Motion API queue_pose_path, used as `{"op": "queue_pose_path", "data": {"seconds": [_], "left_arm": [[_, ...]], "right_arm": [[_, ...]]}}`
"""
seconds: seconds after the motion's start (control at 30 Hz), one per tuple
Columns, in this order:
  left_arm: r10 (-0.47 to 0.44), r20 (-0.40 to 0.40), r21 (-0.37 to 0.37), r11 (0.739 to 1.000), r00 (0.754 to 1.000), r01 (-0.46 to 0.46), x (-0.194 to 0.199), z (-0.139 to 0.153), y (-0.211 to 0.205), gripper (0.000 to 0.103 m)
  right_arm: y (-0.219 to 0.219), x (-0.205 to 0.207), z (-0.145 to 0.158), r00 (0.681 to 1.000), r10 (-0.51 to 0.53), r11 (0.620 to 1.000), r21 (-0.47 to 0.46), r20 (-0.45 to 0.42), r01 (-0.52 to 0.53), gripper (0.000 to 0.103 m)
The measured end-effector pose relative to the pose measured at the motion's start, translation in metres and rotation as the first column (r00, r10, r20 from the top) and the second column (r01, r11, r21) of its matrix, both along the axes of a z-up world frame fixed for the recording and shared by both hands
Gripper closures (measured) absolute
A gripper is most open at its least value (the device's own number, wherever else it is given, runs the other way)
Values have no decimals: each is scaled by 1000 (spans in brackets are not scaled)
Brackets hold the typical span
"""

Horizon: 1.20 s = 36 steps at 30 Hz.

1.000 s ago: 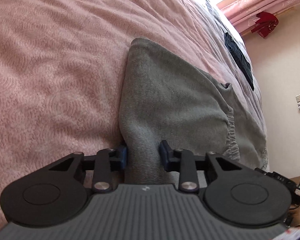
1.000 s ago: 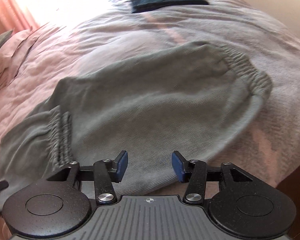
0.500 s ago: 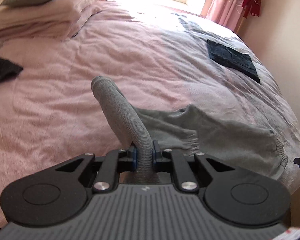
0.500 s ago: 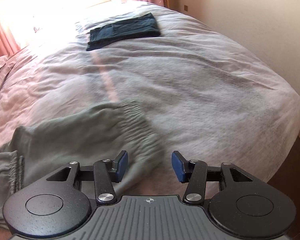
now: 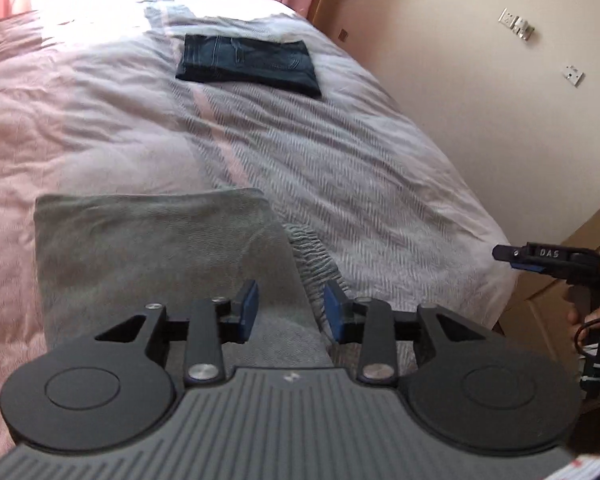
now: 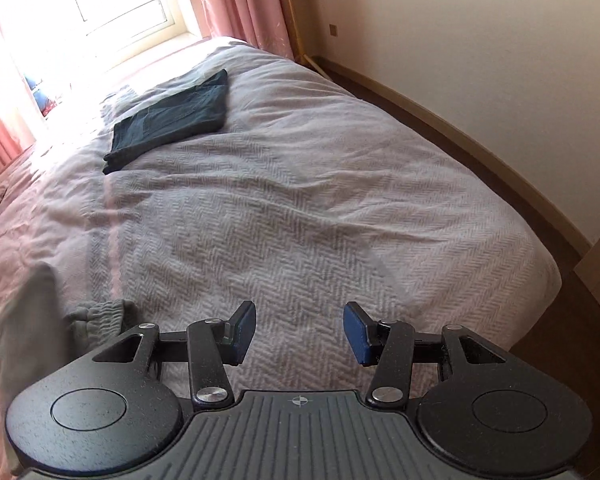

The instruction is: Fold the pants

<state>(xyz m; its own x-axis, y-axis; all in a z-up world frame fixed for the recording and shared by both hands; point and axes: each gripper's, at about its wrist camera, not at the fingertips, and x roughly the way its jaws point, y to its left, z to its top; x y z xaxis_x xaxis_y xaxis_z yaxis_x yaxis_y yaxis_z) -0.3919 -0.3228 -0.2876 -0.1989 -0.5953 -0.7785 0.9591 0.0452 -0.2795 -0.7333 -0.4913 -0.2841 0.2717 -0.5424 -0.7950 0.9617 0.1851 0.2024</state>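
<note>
Grey sweatpants lie folded over on the bed, a smooth layer on top and the ribbed waistband showing at its right edge. My left gripper hovers open just above the near part of the fold, with nothing between its blue pads. In the right wrist view the grey pants appear only at the lower left. My right gripper is open over bare bedspread, to the right of the pants. The right gripper also shows at the right edge of the left wrist view, held by a hand.
A folded dark blue pair of jeans lies farther up the bed near the window. The bed's right edge drops to a wooden floor beside a cream wall. Pink curtains hang by the window.
My left gripper carried the pinched pant leg over onto the waist part, then let go and opened. The right gripper swung right, off the pants, staying open.
</note>
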Motion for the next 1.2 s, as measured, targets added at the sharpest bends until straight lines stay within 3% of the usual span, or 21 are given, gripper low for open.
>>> {"op": "queue_pose_path", "data": {"seconds": [0.13,0.23,0.3,0.4,0.5,0.57,0.6,0.67,0.7,0.77,0.83,1.03,1.2], "left_arm": [[119,70,76,989,990,-124,39,-23,16,72],[244,121,96,962,962,-256,87,-34,32,72],[305,131,101,942,943,-319,112,-41,41,72],[372,118,114,916,921,-385,139,-52,48,72],[411,84,121,900,908,-419,154,-64,54,72],[426,60,130,894,903,-430,158,-72,56,72],[424,57,131,894,904,-427,159,-75,57,72],[414,64,123,899,908,-419,156,-77,58,72],[406,64,113,905,912,-411,154,-76,58,72],[380,63,94,918,923,-385,149,-73,56,72],[353,68,87,930,933,-358,143,-73,52,72],[298,86,123,944,951,-307,132,-90,39,72],[272,110,99,954,956,-282,133,-83,41,72]], "right_arm": [[1,23,-21,979,130,988,57,158,-140,57],[-1,67,-38,903,259,949,81,342,-303,57],[-4,104,-55,830,349,898,99,435,-430,57],[-9,155,-87,785,413,831,161,461,-532,57],[-11,180,-108,768,434,818,152,471,-555,58],[-13,185,-111,772,417,831,143,481,-538,67],[-16,186,-108,779,413,839,134,472,-527,92],[-16,179,-94,739,412,842,87,533,-532,94],[-13,176,-80,727,445,839,40,522,-543,95],[-6,172,-58,727,505,831,-35,466,-555,95],[-9,168,-52,754,489,845,-25,439,-534,95],[-14,164,-86,852,445,878,52,275,-475,95],[-7,156,-66,878,402,912,-24,259,-410,95]]}}
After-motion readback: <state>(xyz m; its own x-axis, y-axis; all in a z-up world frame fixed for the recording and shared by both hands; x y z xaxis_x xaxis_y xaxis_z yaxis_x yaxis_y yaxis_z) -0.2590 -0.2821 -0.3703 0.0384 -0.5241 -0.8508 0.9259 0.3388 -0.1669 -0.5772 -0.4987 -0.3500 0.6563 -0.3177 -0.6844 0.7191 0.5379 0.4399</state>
